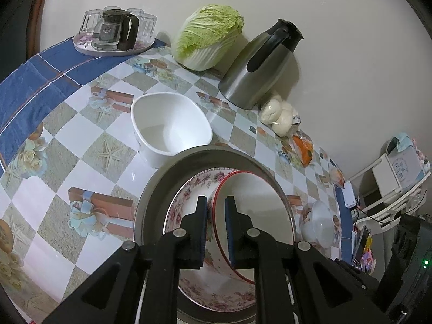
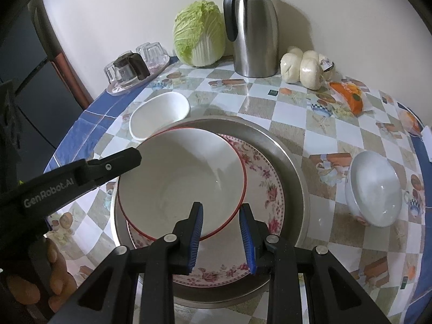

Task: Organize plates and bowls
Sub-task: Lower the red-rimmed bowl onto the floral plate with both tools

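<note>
Red-rimmed bowl (image 2: 181, 181) sits on floral plate (image 2: 266, 189); left gripper (image 1: 216, 202), marked "GenRobot.AI", clamps its rim; right gripper (image 2: 221, 209) straddles the rim, jaws apart.

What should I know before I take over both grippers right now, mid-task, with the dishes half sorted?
Left gripper: shut on the rim of the red-rimmed bowl.
Right gripper: open, over the bowl's near edge, gripping nothing as far as I can tell.
Placement: the red-rimmed bowl is on the floral plate, which lies in the steel basin. I cannot tell whether the bowl is fully set down.
Left to do: release the bowl. The square white bowl and the round white bowl sit loose on the table and probably get stacked next.
</note>
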The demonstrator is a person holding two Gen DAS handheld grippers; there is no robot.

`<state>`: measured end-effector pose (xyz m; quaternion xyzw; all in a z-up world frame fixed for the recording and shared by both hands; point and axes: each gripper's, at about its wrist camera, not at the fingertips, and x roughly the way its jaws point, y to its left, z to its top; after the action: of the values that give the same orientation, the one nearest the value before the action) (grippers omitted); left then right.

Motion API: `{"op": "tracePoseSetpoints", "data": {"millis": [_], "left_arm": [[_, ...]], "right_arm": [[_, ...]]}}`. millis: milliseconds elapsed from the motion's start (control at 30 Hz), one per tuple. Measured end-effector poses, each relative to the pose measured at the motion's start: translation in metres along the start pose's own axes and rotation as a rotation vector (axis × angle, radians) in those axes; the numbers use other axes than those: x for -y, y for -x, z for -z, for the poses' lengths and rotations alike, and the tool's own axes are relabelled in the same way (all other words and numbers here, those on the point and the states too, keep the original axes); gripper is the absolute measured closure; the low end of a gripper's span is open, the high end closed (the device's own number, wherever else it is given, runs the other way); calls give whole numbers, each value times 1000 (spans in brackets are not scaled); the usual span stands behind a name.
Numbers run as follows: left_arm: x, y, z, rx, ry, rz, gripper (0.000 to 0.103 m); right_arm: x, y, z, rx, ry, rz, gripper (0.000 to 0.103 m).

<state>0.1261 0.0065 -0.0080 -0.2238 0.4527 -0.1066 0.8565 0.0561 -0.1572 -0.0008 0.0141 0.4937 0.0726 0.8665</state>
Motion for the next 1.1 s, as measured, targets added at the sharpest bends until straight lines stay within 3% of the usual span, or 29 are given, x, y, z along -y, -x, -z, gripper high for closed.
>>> {"op": "tracePoseSetpoints", "data": {"millis": [767, 1100], "left_arm": [[9, -8, 5, -24, -58, -29, 90], [7, -10, 4, -37, -32, 2, 85]], "right_arm": [[10, 0, 0, 10, -15, -2, 72], [19, 0, -1, 21, -46, -14, 72]]}}
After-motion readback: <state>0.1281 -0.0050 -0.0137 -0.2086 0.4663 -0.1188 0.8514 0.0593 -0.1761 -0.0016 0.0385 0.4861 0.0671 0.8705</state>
